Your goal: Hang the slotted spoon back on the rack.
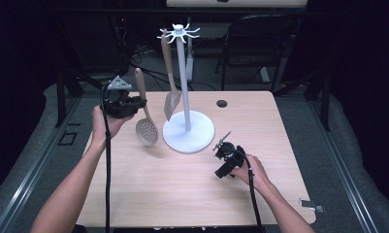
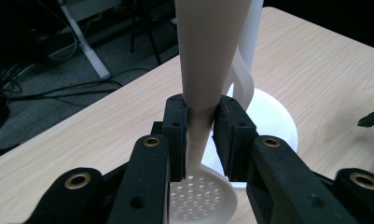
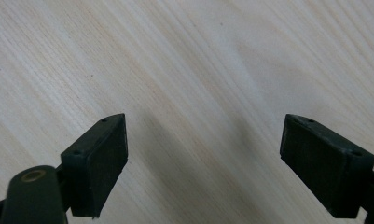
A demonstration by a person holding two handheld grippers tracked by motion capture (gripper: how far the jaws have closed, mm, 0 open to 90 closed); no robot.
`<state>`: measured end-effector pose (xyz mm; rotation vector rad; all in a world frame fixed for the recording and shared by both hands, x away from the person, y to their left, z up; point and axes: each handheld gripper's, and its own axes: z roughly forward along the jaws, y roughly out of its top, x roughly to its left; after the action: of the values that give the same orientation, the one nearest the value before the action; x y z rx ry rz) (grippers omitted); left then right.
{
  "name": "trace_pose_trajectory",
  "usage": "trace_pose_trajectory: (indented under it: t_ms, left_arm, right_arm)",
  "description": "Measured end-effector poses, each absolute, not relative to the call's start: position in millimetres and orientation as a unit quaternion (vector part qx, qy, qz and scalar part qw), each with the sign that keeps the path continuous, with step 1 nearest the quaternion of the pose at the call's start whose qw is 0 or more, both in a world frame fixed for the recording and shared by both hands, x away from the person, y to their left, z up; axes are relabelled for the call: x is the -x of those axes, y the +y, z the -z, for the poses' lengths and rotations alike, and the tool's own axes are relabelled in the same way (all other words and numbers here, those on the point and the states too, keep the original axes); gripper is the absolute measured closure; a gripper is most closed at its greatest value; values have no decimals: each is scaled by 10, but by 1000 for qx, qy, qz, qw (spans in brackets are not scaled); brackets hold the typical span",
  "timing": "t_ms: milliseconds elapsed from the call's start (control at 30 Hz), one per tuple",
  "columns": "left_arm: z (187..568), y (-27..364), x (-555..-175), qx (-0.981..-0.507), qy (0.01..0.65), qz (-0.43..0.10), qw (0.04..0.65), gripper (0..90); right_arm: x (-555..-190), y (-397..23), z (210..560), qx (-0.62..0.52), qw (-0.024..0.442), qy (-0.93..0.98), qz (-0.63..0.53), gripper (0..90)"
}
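Observation:
A beige slotted spoon point(image 1: 144, 116) hangs upright above the table's left side, its perforated bowl point(image 2: 201, 198) lowest. My left gripper point(image 1: 134, 103) is shut on its handle point(image 2: 198, 126), with a pad pressed on each side. A white hook stand point(image 1: 186, 82) rises from a round base point(image 1: 188, 132) at the table's middle. From one of its top hooks hangs a beige spatula point(image 1: 170, 77). My right gripper point(image 1: 221, 145) rests low over the table right of the base, its jaws wide open above bare wood point(image 3: 198, 93) with nothing between them.
The light wooden table point(image 1: 192, 194) has a small round hole point(image 1: 221, 103) near its far edge. A dark chair point(image 1: 260, 43) and cables stand beyond the table. Grey floor lies on both sides.

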<state>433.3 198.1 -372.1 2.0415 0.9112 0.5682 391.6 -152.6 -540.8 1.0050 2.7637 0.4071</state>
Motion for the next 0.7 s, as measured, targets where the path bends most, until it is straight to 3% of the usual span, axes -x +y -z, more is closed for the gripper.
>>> trace_pose_trajectory:
  t_ms: [700]
  left_arm:
    - [3395,1677,-4339,-821,322,-217,419,750]
  right_arm:
    - [-3914,-1541,5390,-340,87,924,-150,134]
